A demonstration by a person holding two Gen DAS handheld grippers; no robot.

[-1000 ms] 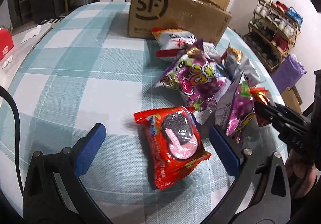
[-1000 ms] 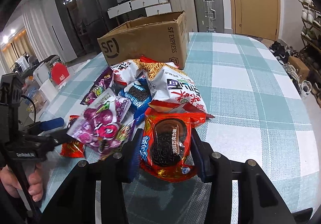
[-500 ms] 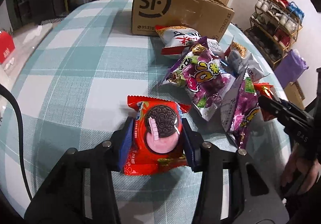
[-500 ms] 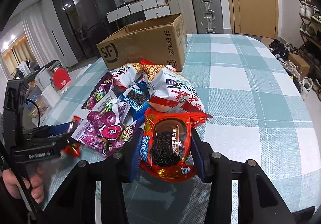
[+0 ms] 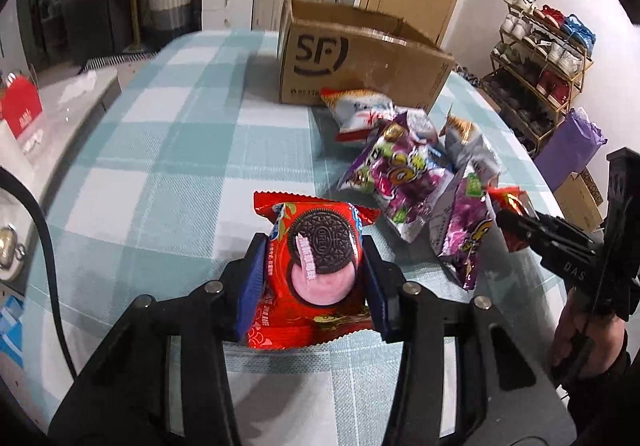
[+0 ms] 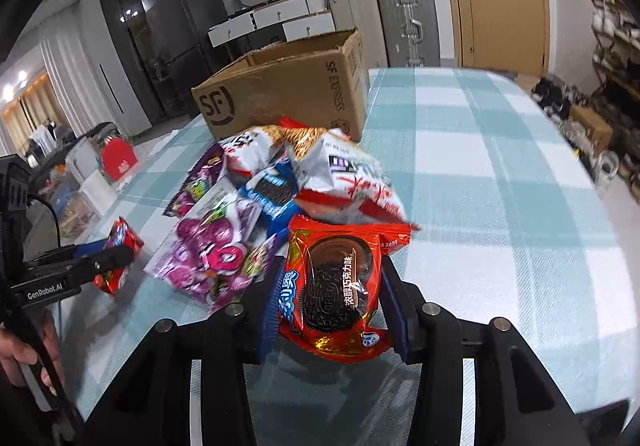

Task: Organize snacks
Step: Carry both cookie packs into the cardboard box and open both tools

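Note:
My left gripper (image 5: 314, 266) is shut on a red cookie packet (image 5: 316, 230) that pictures a dark cookie with pink cream. It holds the packet just above the checked tablecloth (image 5: 160, 150). My right gripper (image 6: 336, 286) is shut on a second red cookie packet (image 6: 340, 242), which pictures a chocolate cookie. In the right wrist view, the left gripper (image 6: 114, 254) and its packet (image 6: 124, 238) show at the left. Between the two grippers lies a pile of snacks: purple candy bags (image 6: 212, 250), a blue cookie packet (image 6: 272, 194) and a white chip bag (image 6: 348, 182). An open cardboard box (image 5: 360, 62) stands behind the pile.
A shoe rack (image 5: 540, 58) and a purple bag (image 5: 568, 146) stand beyond the table's right edge. Suitcases (image 6: 404, 22) and drawers line the far wall. A red box (image 5: 20, 114) sits on a side surface at the left. Bare cloth (image 6: 500, 186) lies right of the pile.
The left gripper went from wide open around the pink-cream packet to shut on it, then lifted it a little. The right gripper kept still with its packet.

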